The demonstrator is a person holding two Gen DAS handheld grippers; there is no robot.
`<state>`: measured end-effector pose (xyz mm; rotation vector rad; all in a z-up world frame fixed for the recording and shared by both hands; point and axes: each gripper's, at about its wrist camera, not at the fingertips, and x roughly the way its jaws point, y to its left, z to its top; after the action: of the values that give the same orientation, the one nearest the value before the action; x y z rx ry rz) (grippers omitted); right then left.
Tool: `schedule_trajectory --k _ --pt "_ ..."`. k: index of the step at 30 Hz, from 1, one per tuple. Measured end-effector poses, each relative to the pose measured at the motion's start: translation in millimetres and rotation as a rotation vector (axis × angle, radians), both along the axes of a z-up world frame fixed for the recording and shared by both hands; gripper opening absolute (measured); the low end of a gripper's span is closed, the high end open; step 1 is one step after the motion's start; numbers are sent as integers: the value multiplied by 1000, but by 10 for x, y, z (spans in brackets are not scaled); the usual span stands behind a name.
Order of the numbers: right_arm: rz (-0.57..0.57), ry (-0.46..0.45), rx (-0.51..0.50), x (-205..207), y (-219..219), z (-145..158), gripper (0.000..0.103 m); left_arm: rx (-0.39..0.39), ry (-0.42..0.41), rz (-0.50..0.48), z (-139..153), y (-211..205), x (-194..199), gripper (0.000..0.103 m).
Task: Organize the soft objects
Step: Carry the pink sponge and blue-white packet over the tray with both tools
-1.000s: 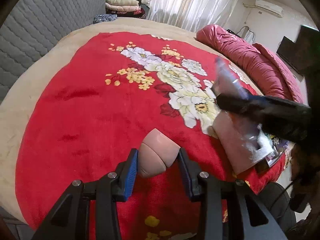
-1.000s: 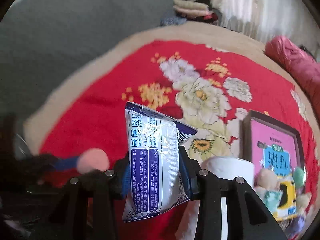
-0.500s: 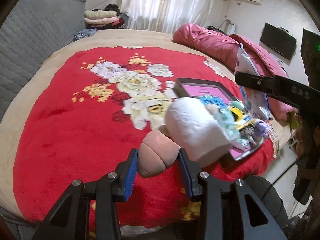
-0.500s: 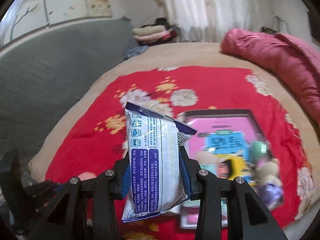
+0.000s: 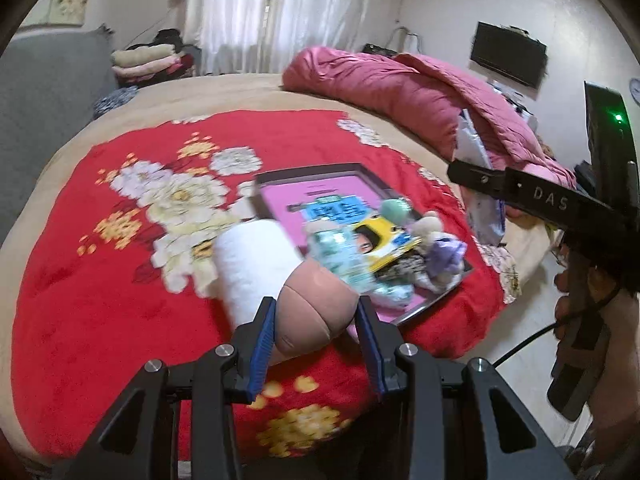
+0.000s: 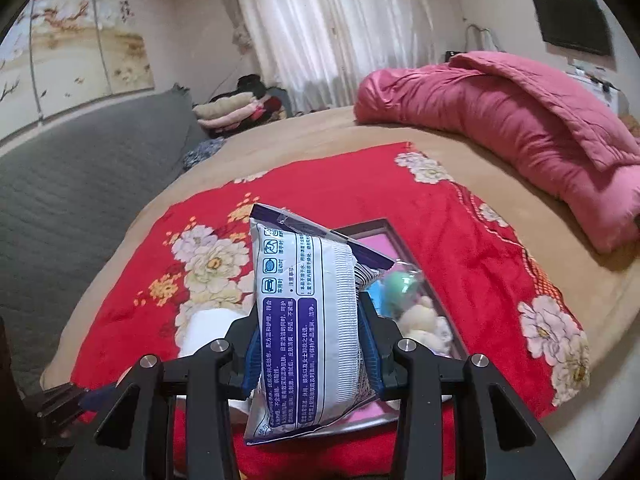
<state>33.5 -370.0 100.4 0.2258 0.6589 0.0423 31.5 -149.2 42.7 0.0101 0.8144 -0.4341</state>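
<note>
Soft objects sit on and above the red floral blanket (image 5: 100,320) covering the bed, with a rolled pink quilt (image 6: 520,120) along its far side and a stack of folded cloths (image 6: 228,114) beyond the bed near the curtain; dark-framed pink tray (image 5: 320,188) lies on the blanket's near-right part and holds a yellow-and-blue pack (image 5: 380,240), a mint ball (image 5: 394,208), a cream plush (image 5: 428,224) and a lilac plush (image 5: 446,252), all bunched at its near end; white tissue roll (image 5: 252,264) lies on the blanket, touching the tray's left edge; white-and-purple wipes pack (image 6: 304,320) stands upright above the tray's near edge, right gripper (image 6: 308,344) pinching it on both sides with its blue pads; peach sponge ball (image 5: 316,312), seamed and slightly squashed, is clamped between the pads of the left gripper (image 5: 316,340), held in the air in front of the roll and tray; left view is motion-blurred, small print unreadable
</note>
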Motion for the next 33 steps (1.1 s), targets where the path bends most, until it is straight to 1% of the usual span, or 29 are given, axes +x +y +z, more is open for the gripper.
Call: schedule_trajectory --k 4,11,19,26,30,33 --pt "-17 -10 16 -118 -141 21 42 12 -1 -34 54 -312 42 40" --pt "-37 -18 57 -136 -318 8 42 31 11 -50 51 -705 196 40" --pt "-27 3 89 -86 -359 -135 43 66 52 -48 -186 -958 380 40" --pt "-11 41 99 41 -329 -336 43 87 77 -63 -409 -1055 475 40" --pt "-16 61 97 114 -352 -444 43 90 108 -64 -567 -1091 534 40" --pt "-24 72 101 163 -394 -511 43 98 111 -65 -658 -1112 573 40"
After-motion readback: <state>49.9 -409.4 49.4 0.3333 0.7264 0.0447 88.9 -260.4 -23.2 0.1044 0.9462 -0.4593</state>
